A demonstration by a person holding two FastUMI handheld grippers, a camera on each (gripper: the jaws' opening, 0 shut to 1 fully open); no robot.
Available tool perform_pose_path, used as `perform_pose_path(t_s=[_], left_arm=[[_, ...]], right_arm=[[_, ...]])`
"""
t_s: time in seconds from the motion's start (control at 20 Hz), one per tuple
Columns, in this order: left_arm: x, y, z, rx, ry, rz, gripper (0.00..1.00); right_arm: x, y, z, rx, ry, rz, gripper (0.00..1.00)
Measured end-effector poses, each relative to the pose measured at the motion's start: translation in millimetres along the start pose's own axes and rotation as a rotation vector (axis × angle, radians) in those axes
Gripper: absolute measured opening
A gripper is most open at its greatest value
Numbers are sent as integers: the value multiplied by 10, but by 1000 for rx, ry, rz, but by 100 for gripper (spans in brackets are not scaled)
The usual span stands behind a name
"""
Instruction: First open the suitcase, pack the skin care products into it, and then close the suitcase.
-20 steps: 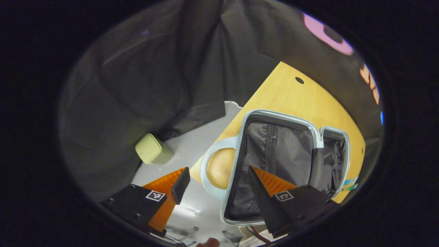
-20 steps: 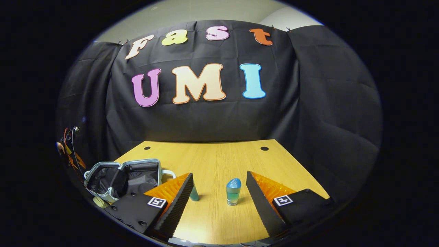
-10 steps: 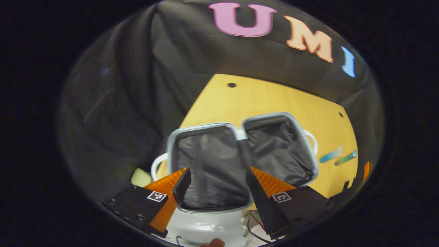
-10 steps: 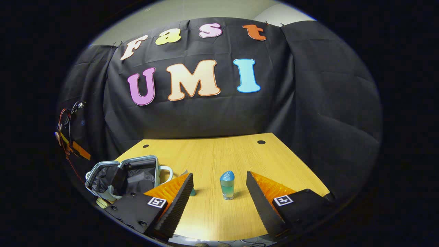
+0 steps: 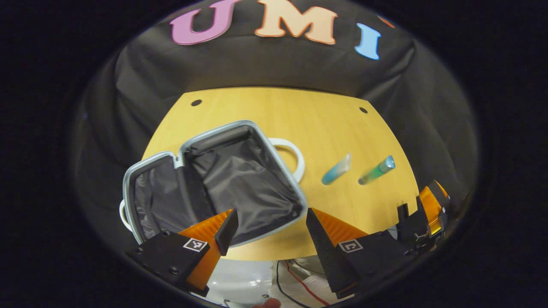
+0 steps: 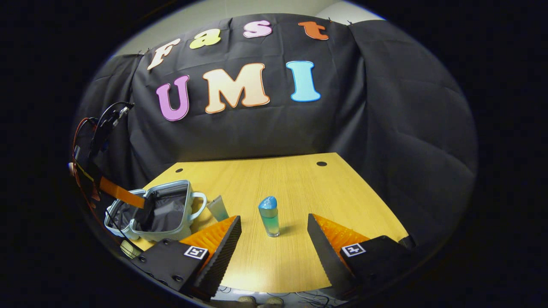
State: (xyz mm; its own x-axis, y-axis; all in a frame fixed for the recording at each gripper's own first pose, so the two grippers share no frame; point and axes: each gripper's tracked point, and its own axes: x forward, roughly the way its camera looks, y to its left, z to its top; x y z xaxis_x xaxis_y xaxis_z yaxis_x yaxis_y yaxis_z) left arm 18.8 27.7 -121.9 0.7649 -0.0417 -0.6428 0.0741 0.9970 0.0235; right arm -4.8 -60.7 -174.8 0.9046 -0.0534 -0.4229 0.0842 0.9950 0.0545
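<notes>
The left gripper (image 5: 267,218) has its fingers spread wide with nothing between them; it hangs above the near edge of the table (image 5: 274,111), over the near corner of the suitcase (image 5: 214,184); the same gripper shows at the far left of the right gripper view (image 6: 92,171), above the suitcase (image 6: 150,209). The right gripper (image 6: 274,222) is likewise spread and holds nothing; it sits low over the near part of the table (image 6: 299,188), and it appears at the right edge of the left gripper view (image 5: 421,216). Straight ahead of the right gripper, between the lines of its two fingers but clear of both, stands a bottle (image 6: 269,216) with a blue cap, upright on the wood; to its left a tube (image 6: 217,208) stands just beside the suitcase handle (image 6: 199,204). In the left gripper view the tube (image 5: 337,168) and the bottle (image 5: 376,170) are right of the suitcase, near each other and apart. The suitcase lies open on the left part of the table, both halves flat, dark lining showing; nothing lies inside that I can see. Cables (image 5: 299,278) hang below the table's near edge.
</notes>
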Motion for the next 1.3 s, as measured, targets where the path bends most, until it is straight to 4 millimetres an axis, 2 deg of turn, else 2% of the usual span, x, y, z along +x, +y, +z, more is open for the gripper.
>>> perform_pose_path(t_s=[0.15,0.25,0.4,0.55,0.7,0.9,1.1,1.2,1.25,1.3], left_arm=[[276,-463,116,56,-56,-50,95],[432,-699,162,94,-100,-47,95],[645,-995,266,100,-193,-46,95],[926,-1195,245,75,-234,-38,94],[1233,-1242,242,11,-261,-9,94],[1550,-1203,204,-43,-282,43,92],[1778,-1145,158,-59,-277,89,89],[1871,-1152,172,-73,-270,98,82],[1911,-1145,174,-75,-263,106,68],[1962,-1128,179,-75,-259,114,65]], right_arm=[[154,-52,-171,-6,40,26,97],[272,-71,-276,-16,64,52,97],[468,-72,-428,-47,90,97,96],[675,-48,-563,-68,116,146,96],[870,-62,-662,-77,134,182,98],[1078,-97,-722,-90,145,212,98],[1276,-95,-816,-106,173,243,98],[1345,-95,-877,-129,190,255,96],[1374,-80,-895,-140,196,263,98],[1399,-69,-904,-146,199,270,98]])
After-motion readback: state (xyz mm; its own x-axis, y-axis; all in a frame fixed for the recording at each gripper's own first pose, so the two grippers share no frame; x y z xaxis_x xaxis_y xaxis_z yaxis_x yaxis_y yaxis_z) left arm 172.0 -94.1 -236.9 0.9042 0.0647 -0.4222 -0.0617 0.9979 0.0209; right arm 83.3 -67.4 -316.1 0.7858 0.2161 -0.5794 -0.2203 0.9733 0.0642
